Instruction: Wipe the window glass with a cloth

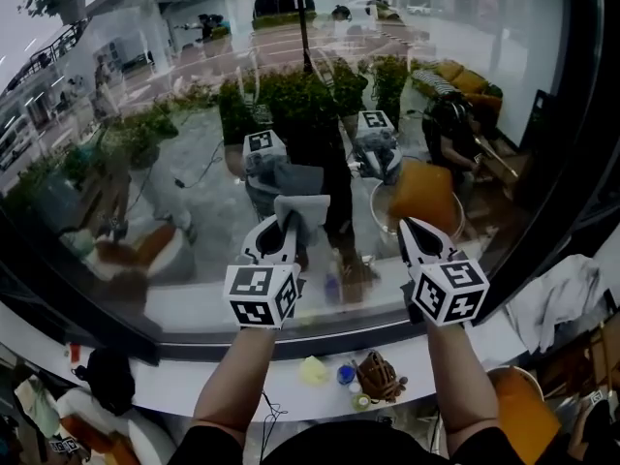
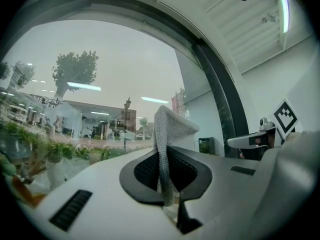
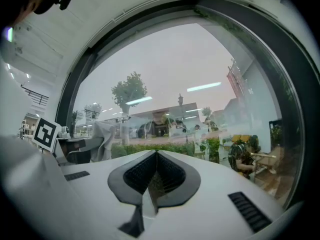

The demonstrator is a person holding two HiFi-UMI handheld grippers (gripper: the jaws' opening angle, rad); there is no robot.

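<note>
A white two-jaw left gripper carrying a black-and-white marker cube is being held up by the person. A matching right gripper is being held level with it, a little apart. Below the fingers, a small yellow object and a brown netted item are being borne by a white window ledge.

A grey woven cloth is being clamped between the left gripper's fingers. Its folded top is being carried above and beyond their tips. The right gripper's fingers are being kept pressed together, with nothing between them.

Just beyond both sets of fingertips, the large dark-framed window glass is being faced by the cloth. Whether the two are touching cannot be told. Both grippers are being mirrored in the pane.
</note>
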